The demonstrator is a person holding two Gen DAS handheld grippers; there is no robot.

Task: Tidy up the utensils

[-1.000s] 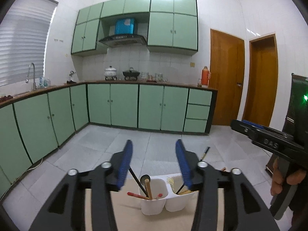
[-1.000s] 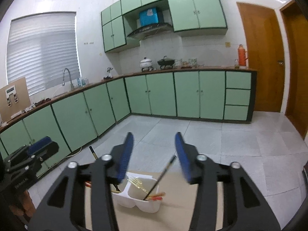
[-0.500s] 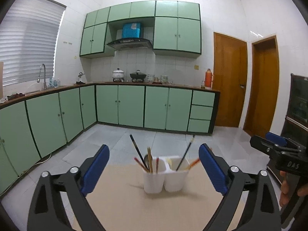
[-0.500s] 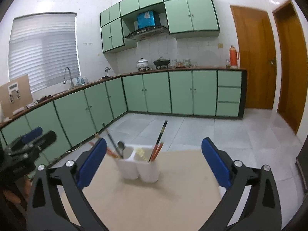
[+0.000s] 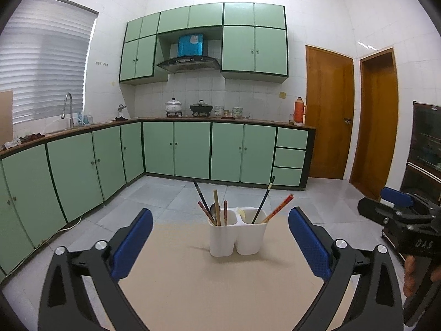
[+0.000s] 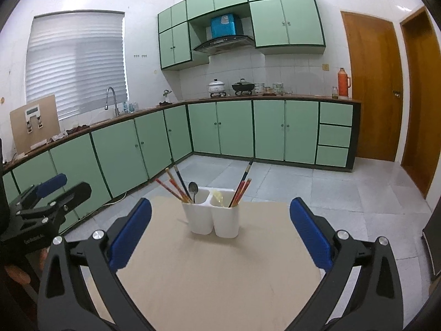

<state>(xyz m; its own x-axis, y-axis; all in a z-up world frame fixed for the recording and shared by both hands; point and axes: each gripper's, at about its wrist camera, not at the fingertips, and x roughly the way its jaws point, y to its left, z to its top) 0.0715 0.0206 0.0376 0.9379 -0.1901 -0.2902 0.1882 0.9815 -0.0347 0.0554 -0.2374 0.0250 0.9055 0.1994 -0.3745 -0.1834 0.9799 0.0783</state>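
Note:
A white two-compartment holder (image 5: 237, 237) (image 6: 212, 218) stands upright on the beige table (image 5: 193, 289). One compartment holds a spoon (image 6: 193, 189) and several chopsticks (image 5: 217, 209). The other holds a pale fork (image 6: 217, 195) with dark and red chopsticks (image 5: 275, 211). My left gripper (image 5: 220, 218) hangs back from the holder, its jaws opening wide with nothing between the pads. Equally far back, my right gripper (image 6: 220, 207) is open and empty. Each wrist view catches the other gripper at its side edge.
Green base cabinets (image 5: 193, 149) line the far wall and the left wall, with pots on the counter and a sink at the left. Two wooden doors (image 5: 330, 115) stand at the right. A dark cabinet (image 5: 424, 149) is at the far right. Grey tiled floor surrounds the table.
Both grippers have drawn back from the holder, which now looks smaller and farther off. Both pairs of jaws have spread from half open to wide.

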